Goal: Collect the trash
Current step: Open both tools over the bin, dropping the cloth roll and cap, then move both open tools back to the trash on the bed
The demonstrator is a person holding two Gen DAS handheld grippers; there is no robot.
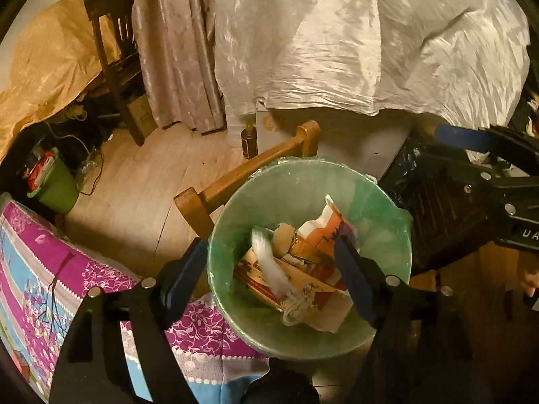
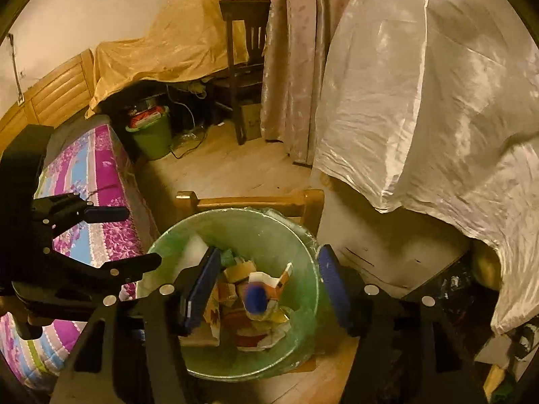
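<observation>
A round bin with a green liner (image 1: 380, 202) (image 2: 296, 235) stands on the floor, holding cartons, paper and wrappers (image 1: 303, 256) (image 2: 249, 303). My left gripper (image 1: 269, 269) is open and empty above the bin, and a blurred white piece (image 1: 269, 266) is falling between its fingers. My right gripper (image 2: 266, 279) is open and empty above the bin, and a blurred blue-capped piece (image 2: 255, 298) is falling below it. The right gripper also shows in the left wrist view (image 1: 471, 144). The left gripper also shows in the right wrist view (image 2: 111, 222).
A wooden stool (image 1: 242, 171) (image 2: 249, 200) stands behind the bin. A bed with a purple floral cover (image 1: 50, 269) (image 2: 94, 202) is on the left. A white sheet (image 1: 337, 33) (image 2: 438, 101) covers furniture on the right. A small green bin (image 1: 54, 181) (image 2: 151, 134), a dark chair (image 1: 114, 50) and a bottle (image 1: 249, 141) stand farther back.
</observation>
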